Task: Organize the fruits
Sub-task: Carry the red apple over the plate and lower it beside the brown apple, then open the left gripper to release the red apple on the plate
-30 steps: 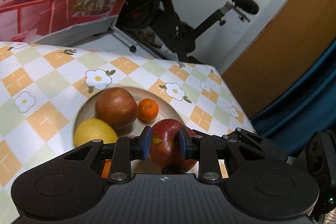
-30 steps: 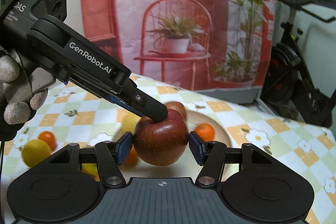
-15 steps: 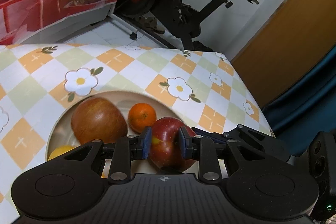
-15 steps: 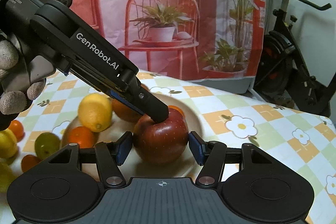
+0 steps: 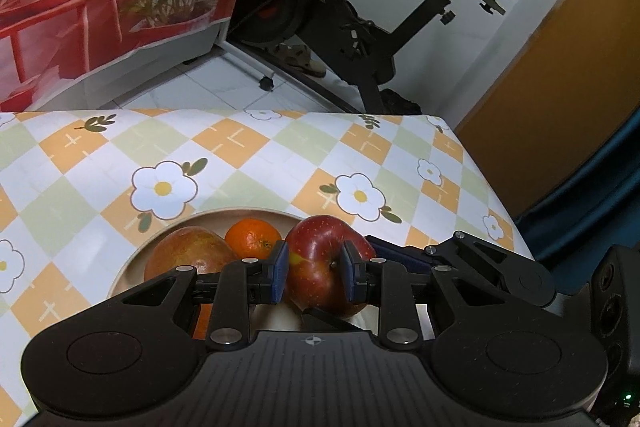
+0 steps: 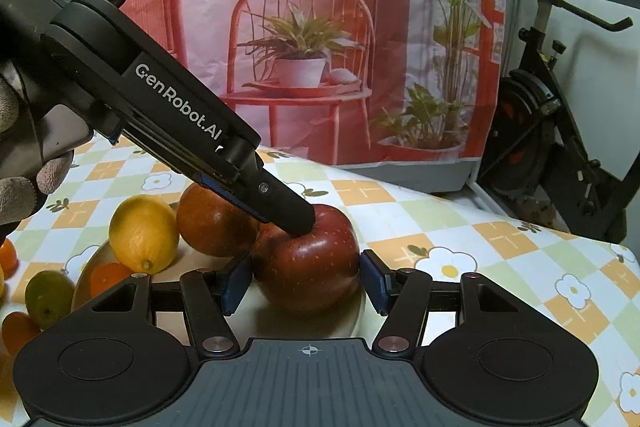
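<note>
Pinching the red apple [image 5: 320,267] from two directions, I am holding it over the near edge of the beige plate [image 5: 132,267]. My left gripper [image 5: 313,277] is pressing its blue pads against the apple's upper part, close to the stem hollow, with the fingers drawn fairly near each other. My right gripper [image 6: 306,285] is reaching in from the other side, its pads sitting against the apple's widest flanks (the right pad looks barely touching, and I cannot tell how firmly it is pressing). In the right wrist view the apple's underside is sitting at or just above the plate surface; I cannot tell which.

Behind the apple on the plate, a large reddish-brown fruit [image 6: 214,223] is lying beside a lemon [image 6: 144,233], and a small orange [image 5: 253,239] is sitting just behind the apple in the left wrist view. Another small orange [image 6: 108,277] is resting near the plate's left rim. Off the plate to the left, a green fruit [image 6: 48,297] is lying on the checked flowered tablecloth [image 5: 248,155]. My gloved hand [image 6: 24,183] is gripping the left tool's handle.
</note>
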The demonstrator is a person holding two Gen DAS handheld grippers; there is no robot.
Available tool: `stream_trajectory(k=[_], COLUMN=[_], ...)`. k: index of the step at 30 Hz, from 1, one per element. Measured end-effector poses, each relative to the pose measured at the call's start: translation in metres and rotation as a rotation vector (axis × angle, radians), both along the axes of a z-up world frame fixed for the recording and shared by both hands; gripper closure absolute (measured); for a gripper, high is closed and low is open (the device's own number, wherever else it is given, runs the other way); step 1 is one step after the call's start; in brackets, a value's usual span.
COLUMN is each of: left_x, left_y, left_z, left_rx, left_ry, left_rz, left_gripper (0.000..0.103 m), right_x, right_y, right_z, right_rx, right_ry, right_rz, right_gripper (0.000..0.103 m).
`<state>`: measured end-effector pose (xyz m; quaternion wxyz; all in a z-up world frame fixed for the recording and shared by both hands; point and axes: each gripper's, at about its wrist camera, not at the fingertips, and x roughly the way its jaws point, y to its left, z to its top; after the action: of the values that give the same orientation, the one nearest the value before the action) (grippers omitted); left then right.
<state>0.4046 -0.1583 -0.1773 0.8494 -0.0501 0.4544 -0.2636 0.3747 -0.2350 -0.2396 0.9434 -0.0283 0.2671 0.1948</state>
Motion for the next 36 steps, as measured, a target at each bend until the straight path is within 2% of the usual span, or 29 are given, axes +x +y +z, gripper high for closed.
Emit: stream_trajectory(k=[5, 8, 9, 15, 21, 29, 36], left_x=[0.0, -0.001, -0.002, -0.006, -0.016, -0.044, -0.076], left_y=[-0.002, -0.005, -0.006, -0.006, 0.001, 0.028, 0.075], left_z=[0.0, 0.001, 0.002, 0.004, 0.013, 0.048, 0.062], left_rx=[0.02, 0.042, 0.048, 0.076, 0.048, 0.035, 0.065], left_ry=[-0.009, -0.019, -0.023, -0.041, -0.064, -0.135, -0.177], left_rz=[0.009, 0.001, 0.0, 0.015, 0.042, 0.068, 0.128], left_gripper=[0.073, 0.072, 0.072, 0.072, 0.072, 0.072, 0.072], right_x=[0.0, 0.0, 0.0, -0.013, -0.036, -0.084, -0.122], right_y=[0.001, 0.004, 0.005, 0.003, -0.002, -0.002, 0.005], right_z=[0.0, 0.002, 0.003, 0.007, 0.01, 0.01, 0.003], right_rx=[0.01, -0.011, -0.014, -0.008, 0.044, 0.129, 0.157], right_ry=[0.007, 0.019, 0.02, 0.031, 0.058, 0.059, 0.027], right_rz=[-0.012, -0.027, -0.028, -0.055, -0.108, -0.18, -0.232], right_gripper=[0.047, 0.036, 0.035, 0.034, 0.032, 0.03, 0.03])
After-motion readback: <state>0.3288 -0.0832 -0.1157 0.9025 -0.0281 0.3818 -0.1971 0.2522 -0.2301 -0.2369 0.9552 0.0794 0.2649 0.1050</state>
